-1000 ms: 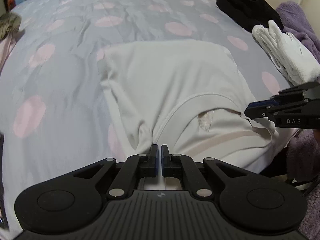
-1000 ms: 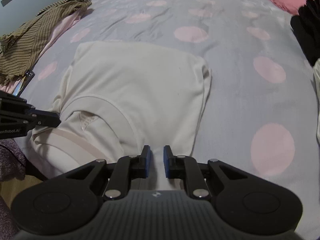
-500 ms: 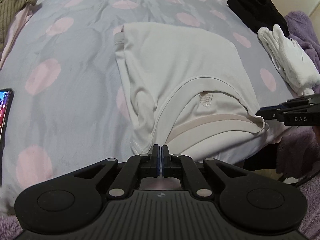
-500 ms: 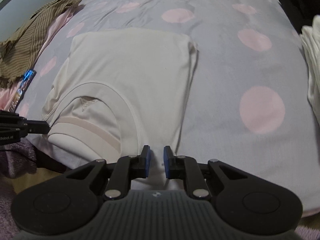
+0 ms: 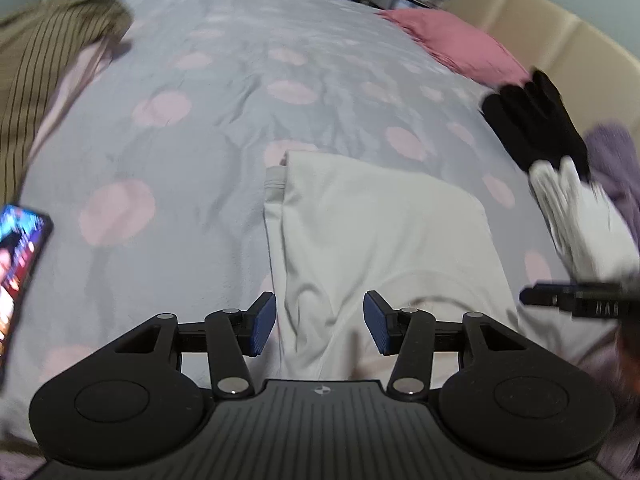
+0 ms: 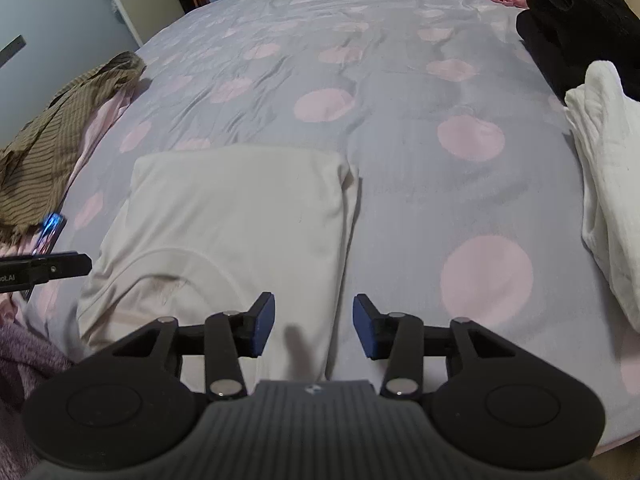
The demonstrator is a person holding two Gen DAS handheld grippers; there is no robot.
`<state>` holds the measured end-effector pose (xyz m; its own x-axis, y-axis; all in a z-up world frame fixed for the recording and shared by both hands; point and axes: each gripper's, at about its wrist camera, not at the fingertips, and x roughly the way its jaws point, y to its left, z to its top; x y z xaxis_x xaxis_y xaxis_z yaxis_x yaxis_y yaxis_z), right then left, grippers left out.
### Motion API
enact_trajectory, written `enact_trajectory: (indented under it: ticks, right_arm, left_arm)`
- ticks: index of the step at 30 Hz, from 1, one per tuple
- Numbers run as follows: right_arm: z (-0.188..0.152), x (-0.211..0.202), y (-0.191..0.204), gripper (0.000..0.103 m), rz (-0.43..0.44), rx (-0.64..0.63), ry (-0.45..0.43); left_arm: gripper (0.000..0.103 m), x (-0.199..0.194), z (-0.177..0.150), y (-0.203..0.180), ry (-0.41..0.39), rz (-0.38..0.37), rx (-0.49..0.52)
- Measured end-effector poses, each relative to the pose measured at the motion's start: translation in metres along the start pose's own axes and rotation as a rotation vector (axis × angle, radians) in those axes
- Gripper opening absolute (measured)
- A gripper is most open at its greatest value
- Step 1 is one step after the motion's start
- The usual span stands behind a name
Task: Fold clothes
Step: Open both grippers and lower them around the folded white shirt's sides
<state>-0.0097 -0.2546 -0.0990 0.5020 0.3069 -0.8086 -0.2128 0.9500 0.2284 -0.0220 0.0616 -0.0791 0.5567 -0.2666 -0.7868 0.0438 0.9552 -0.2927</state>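
Observation:
A cream t-shirt (image 5: 376, 232) lies folded into a narrow panel on the grey bed cover, collar end toward me; it also shows in the right wrist view (image 6: 236, 216). My left gripper (image 5: 319, 326) is open and empty, over the shirt's near left edge. My right gripper (image 6: 314, 328) is open and empty, over the shirt's near right edge. Each gripper's fingers show at the side of the other's view: the right gripper (image 5: 576, 300), the left gripper (image 6: 44, 268).
A folded white garment (image 6: 608, 184) and a black one (image 6: 576, 20) lie at the right. A brown striped garment (image 6: 60, 136) lies at the left, by a lit phone (image 5: 16, 264). A pink pillow (image 5: 460, 46) is at the back.
Both grippers have opened and let go of the shirt's near edge. The shirt now lies flat on the bed, and both grippers have pulled back and up.

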Motion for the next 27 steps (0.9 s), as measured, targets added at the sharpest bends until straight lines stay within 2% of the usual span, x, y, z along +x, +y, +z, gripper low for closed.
enact_trajectory:
  ticks: [5, 6, 8, 10, 14, 17, 18, 21, 22, 24, 27]
  right_arm:
    - [0.011, 0.019, -0.006, 0.052, -0.013, 0.043, 0.055]
    - [0.012, 0.022, -0.008, 0.063, -0.027, 0.044, 0.064]
    - [0.014, 0.029, -0.009, 0.069, -0.039, 0.049, 0.082]
    - [0.015, 0.035, -0.013, 0.08, -0.023, 0.076, 0.097]
    - [0.017, 0.046, -0.018, 0.091, 0.022, 0.126, 0.119]
    - [0.017, 0.054, -0.019, 0.101, 0.051, 0.13, 0.14]
    - [0.017, 0.056, -0.019, 0.103, 0.056, 0.129, 0.145]
    - [0.016, 0.06, -0.016, 0.103, 0.05, 0.105, 0.158]
    - [0.016, 0.06, -0.017, 0.103, 0.052, 0.104, 0.157]
    - [0.016, 0.061, -0.018, 0.103, 0.055, 0.106, 0.15]
    - [0.013, 0.062, -0.012, 0.103, 0.032, 0.073, 0.128]
  left_arm:
    - [0.049, 0.016, 0.004, 0.004, 0.001, 0.008, -0.025]
    - [0.05, 0.018, 0.003, 0.006, 0.008, -0.004, -0.031]
    - [0.05, 0.025, 0.003, 0.011, 0.031, -0.021, -0.062]
    - [0.051, 0.033, 0.003, 0.016, 0.062, -0.018, -0.094]
    - [0.061, 0.044, 0.002, 0.024, 0.092, -0.044, -0.13]
    - [0.074, 0.049, 0.002, 0.03, 0.096, -0.09, -0.172]
    - [0.08, 0.051, 0.001, 0.032, 0.097, -0.106, -0.187]
    - [0.085, 0.054, 0.001, 0.037, 0.099, -0.145, -0.203]
    - [0.094, 0.055, 0.0, 0.039, 0.096, -0.165, -0.207]
    - [0.103, 0.058, -0.001, 0.038, 0.092, -0.199, -0.195]
    - [0.103, 0.06, -0.002, 0.026, 0.09, -0.172, -0.106]
